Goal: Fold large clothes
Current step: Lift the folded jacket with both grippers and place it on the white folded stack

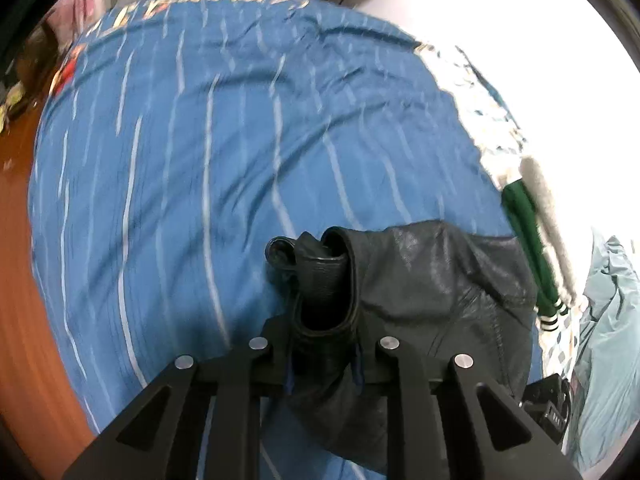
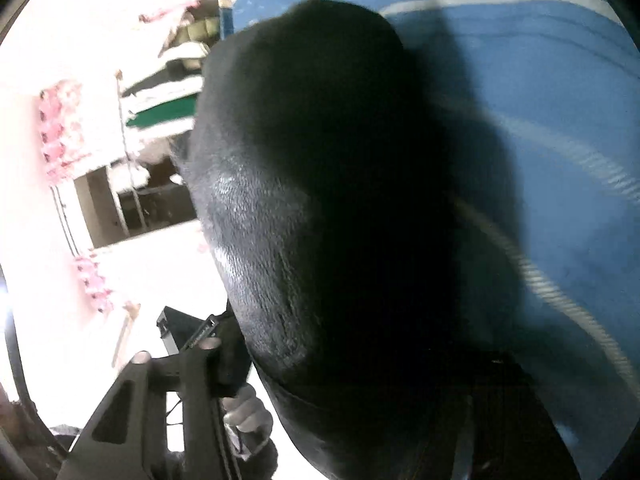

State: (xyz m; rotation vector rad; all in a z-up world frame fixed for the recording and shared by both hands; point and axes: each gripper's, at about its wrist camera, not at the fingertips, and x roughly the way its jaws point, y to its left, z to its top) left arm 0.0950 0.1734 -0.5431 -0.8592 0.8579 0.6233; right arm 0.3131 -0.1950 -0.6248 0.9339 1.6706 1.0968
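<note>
Garment: black leather jacket (image 1: 432, 292), soft and grainy, lies bunched on the near right part of the bed, one rolled cuff or hem edge standing up.
Bed: blue cover with thin white stripes (image 1: 208, 152), wrinkled; the jacket lies on its near edge.
Left claw (image 1: 324, 344): nearly shut, its pads pinching a thick fold of the jacket, the leather bulging out between and above the fingers.
Right claw (image 2: 340, 360): only its left finger (image 2: 224, 352) shows; the rest is buried behind a dark bulge of leather close to the lens, so I cannot tell whether it grips anything. Judging by the cloth over it, it is partly open around or beside the jacket.
Hand: person's fingers (image 2: 248, 416) wrapped on a handle low in the right view.
Stage: I judge the fold barely begun; the jacket is a heap, not flat.
Risk, slip: stiff, slick leather could slide out of the left pinch if lifted fast.
Risk, bunching: gripping several layers at once would drag the whole heap instead of one edge.
Risk, blind side: with the right lens smothered, its closing could miss the hem.
Clutter: green and white striped cloth (image 1: 524, 216) lies just beside the jacket and could get snagged.
</note>
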